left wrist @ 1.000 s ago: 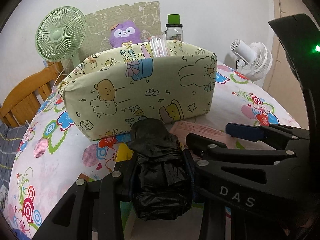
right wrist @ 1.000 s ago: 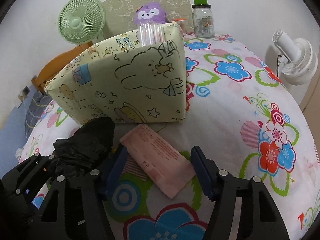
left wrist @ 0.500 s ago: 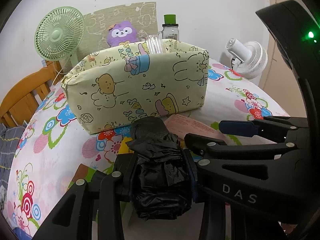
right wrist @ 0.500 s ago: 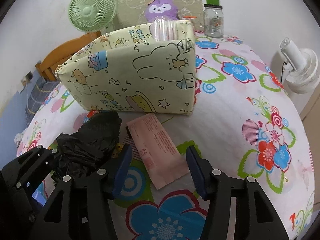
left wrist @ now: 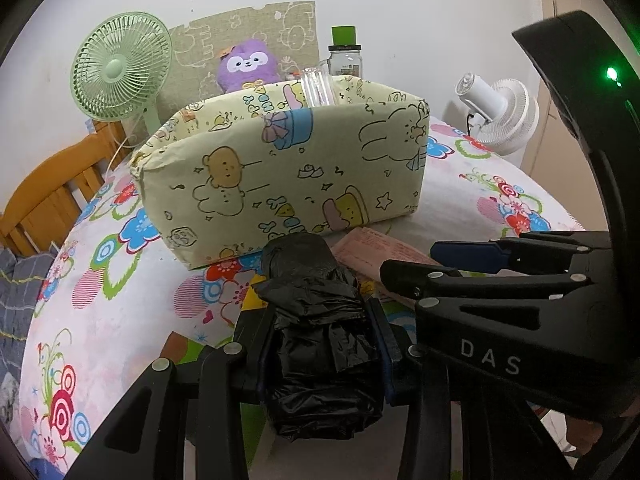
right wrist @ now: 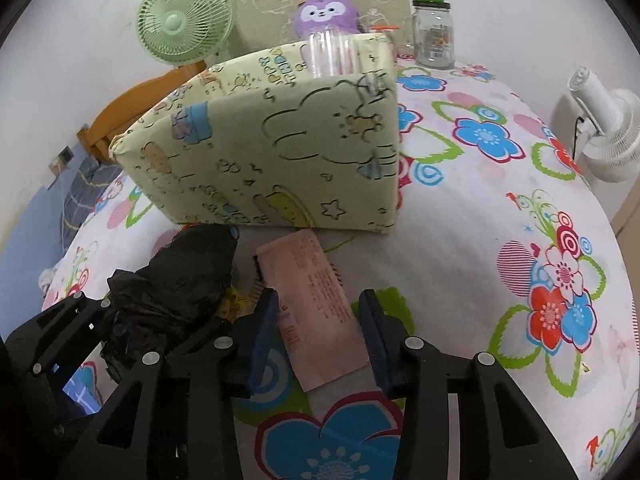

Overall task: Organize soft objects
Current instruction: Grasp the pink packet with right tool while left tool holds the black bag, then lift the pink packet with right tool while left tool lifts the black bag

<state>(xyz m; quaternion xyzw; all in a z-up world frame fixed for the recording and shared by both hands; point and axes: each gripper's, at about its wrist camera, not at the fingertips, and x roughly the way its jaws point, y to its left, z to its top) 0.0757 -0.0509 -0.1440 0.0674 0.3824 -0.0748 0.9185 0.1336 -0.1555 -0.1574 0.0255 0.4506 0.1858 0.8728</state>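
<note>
My left gripper [left wrist: 320, 344] is shut on a crumpled black plastic bag [left wrist: 316, 320] and holds it just in front of the cream cartoon-print storage box [left wrist: 288, 176]. The bag [right wrist: 180, 288] also shows at the left of the right wrist view. My right gripper [right wrist: 320, 332] is open, its blue pads either side of a pink tissue pack [right wrist: 316, 304] that lies flat on the flowered tablecloth [right wrist: 480, 248]. The pads look close to the pack's edges; I cannot tell if they touch. The pack [left wrist: 384, 252] and the right gripper's fingers [left wrist: 464, 252] show in the left wrist view.
A clear plastic cup [left wrist: 318, 88] stands inside the box. Behind it are a purple plush toy [left wrist: 246, 64], a green desk fan [left wrist: 120, 76] and a glass jar with a green lid [left wrist: 345, 54]. A white fan [right wrist: 604, 124] stands at the table's right edge. A wooden chair [left wrist: 44, 196] is at the left.
My right gripper has narrowed around the pink pack and come down over it. My left gripper has risen a little with the black bag, so the box's open top shows more.
</note>
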